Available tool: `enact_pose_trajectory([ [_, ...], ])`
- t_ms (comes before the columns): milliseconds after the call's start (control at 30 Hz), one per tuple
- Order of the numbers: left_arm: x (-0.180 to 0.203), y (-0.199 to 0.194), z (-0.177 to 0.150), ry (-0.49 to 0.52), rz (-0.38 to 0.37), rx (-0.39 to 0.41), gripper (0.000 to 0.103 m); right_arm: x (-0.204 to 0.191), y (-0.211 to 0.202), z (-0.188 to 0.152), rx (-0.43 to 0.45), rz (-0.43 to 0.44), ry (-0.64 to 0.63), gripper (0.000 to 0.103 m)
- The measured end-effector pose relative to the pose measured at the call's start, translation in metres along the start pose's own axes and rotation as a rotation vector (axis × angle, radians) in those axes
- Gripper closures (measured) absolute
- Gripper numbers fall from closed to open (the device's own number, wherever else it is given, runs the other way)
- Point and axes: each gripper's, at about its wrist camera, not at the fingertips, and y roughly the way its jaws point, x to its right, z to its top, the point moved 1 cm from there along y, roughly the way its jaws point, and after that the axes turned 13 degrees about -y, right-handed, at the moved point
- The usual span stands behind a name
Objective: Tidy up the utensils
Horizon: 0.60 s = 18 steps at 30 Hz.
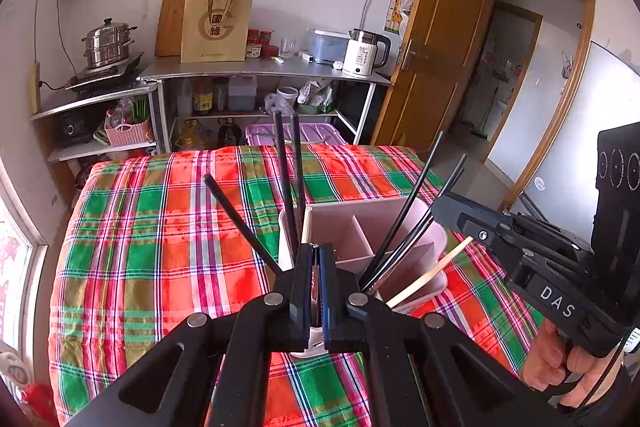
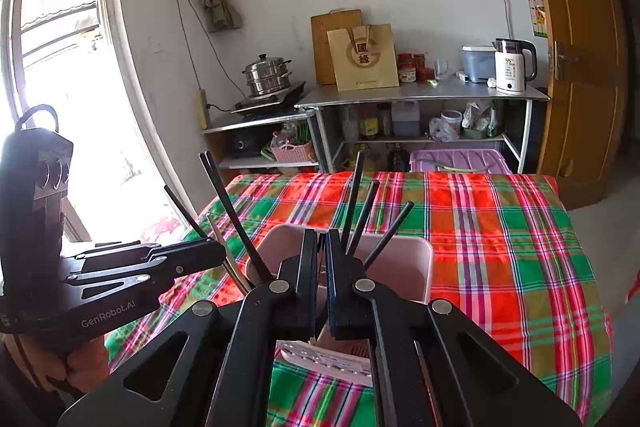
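Nearest the lens in the left wrist view: left gripper (image 1: 318, 267), black linkage arms with blue-edged pads, jaws narrow, nearly together. Something thin and metallic sits in the slot between the pads, looks like a utensil handle, but I can't tell what it is or whether it's truly clamped.

Right gripper (image 2: 320, 255): same build, jaws also narrow, a slim gap between them. What's in the gap is hidden; can't tell if it holds anything.

Both hover right over the pale pink plastic utensil caddy (image 1: 400, 223), a rounded box with internal dividers, standing on the red-green plaid tablecloth (image 1: 160, 247) near the table's close edge. Slotted drain plate shows at its base in the right wrist view.

Contents: long black chopsticks (image 1: 286, 179), matte, thin, splayed in several directions across compartments; one pale wooden chopstick (image 1: 432, 273) leaning out over the right rim.

My read: the step is dropping items into the right compartment.
- Go straight down, tip first, inside one divider cell.
- Avoid brushing the splayed black sticks; they're loose and will lever out.
- Caddy looks light, smooth plastic on cloth: may slide or tip if pushed sideways.
- Two grippers are crowded; move one at a time.
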Motion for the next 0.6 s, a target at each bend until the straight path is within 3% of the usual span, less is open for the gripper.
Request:
enact_pose_trajectory([
  [267,0.000,-0.009,0.001,-0.004,-0.002,0.015,0.100,0.002,-0.009,0.002,-0.006,0.005,-0.009,0.096],
  [600,0.009,-0.059,-0.002,0.005,-0.019,0.101,0.098,0.001,-0.058,0.005,0.061,-0.018,-0.011,0.091],
])
